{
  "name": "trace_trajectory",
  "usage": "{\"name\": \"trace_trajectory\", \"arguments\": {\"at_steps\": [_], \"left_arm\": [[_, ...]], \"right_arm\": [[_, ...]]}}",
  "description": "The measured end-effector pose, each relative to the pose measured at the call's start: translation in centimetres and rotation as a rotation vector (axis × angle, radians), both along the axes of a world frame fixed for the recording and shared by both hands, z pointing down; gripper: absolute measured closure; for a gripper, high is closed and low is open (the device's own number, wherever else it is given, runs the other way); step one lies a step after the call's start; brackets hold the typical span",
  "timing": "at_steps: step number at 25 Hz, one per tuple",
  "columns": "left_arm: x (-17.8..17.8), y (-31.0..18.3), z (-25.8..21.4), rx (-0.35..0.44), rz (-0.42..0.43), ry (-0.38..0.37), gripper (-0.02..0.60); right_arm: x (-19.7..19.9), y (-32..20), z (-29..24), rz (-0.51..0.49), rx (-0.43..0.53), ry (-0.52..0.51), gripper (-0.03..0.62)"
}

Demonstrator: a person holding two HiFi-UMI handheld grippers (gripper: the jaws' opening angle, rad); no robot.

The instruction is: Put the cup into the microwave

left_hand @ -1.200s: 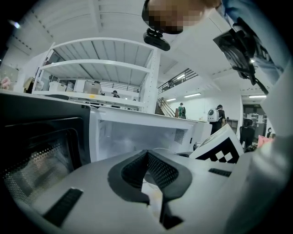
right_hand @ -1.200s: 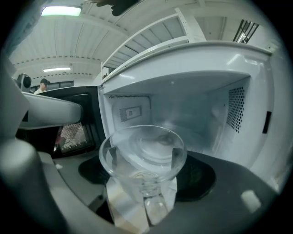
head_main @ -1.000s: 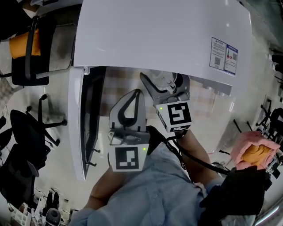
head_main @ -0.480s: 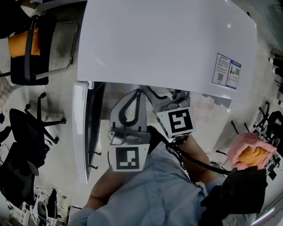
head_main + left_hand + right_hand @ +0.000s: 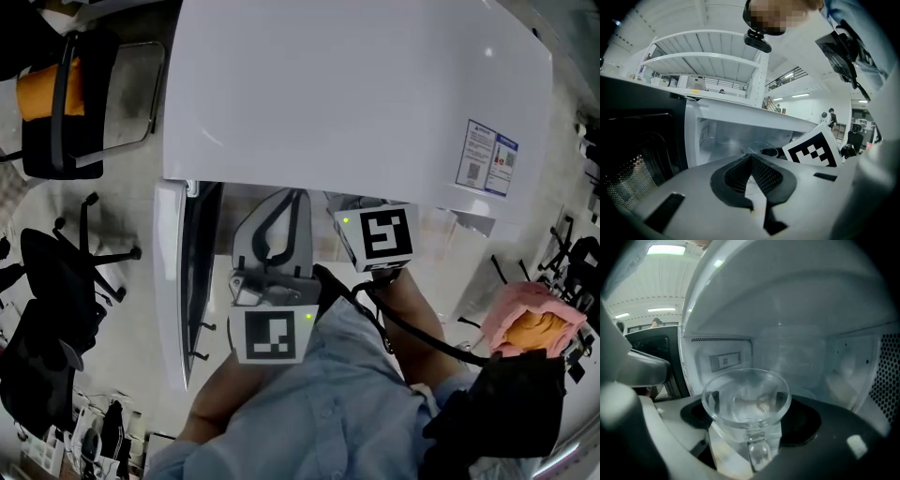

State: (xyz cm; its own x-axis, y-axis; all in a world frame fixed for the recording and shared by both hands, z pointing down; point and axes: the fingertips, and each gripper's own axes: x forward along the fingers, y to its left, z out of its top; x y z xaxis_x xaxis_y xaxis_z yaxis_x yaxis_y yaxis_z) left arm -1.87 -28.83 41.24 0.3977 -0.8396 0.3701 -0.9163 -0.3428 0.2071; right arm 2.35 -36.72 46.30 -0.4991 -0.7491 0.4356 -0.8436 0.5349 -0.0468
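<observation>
A clear glass cup (image 5: 746, 401) is held upright in my right gripper (image 5: 749, 437), which is shut on its lower part and handle. Cup and jaws are inside the white microwave's cavity (image 5: 797, 357), just above its floor. In the head view only the right gripper's marker cube (image 5: 380, 234) shows; its jaws and the cup are hidden under the microwave's top (image 5: 356, 94). My left gripper (image 5: 284, 197) is shut with nothing in it, at the cavity's mouth beside the open door (image 5: 183, 281). In the left gripper view the cup's rim (image 5: 763, 149) shows faintly past the shut left gripper (image 5: 751, 159).
The microwave door hangs open to the left, its dark window (image 5: 633, 154) close by the left gripper. Black office chairs (image 5: 61, 281) stand on the floor to the left. A pink and orange bundle (image 5: 534, 323) lies at the right.
My right gripper has moved forward into the microwave with the cup; its jaws, seen earlier in the head view, are now under the top. The left gripper has stayed put.
</observation>
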Motion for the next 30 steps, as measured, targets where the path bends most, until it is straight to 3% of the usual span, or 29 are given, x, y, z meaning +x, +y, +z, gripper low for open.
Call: {"name": "trace_trajectory", "arguments": {"at_steps": [7,12,30], "left_arm": [[-0.1,0.0,-0.1,0.0,-0.004,0.001,0.574],[-0.2,0.2,-0.4,0.01,-0.008,-0.002,0.574],[1.4,4.0,-1.7,0.065,0.002,0.028,0.574]], "right_arm": [[0.2,-0.6,0.5,0.009,-0.045,0.017,0.204],[0.5,-0.6,0.8,0.011,-0.015,0.065,0.204],[2.7,4.1,-0.1,0.045,0.002,0.056,0.204]]}}
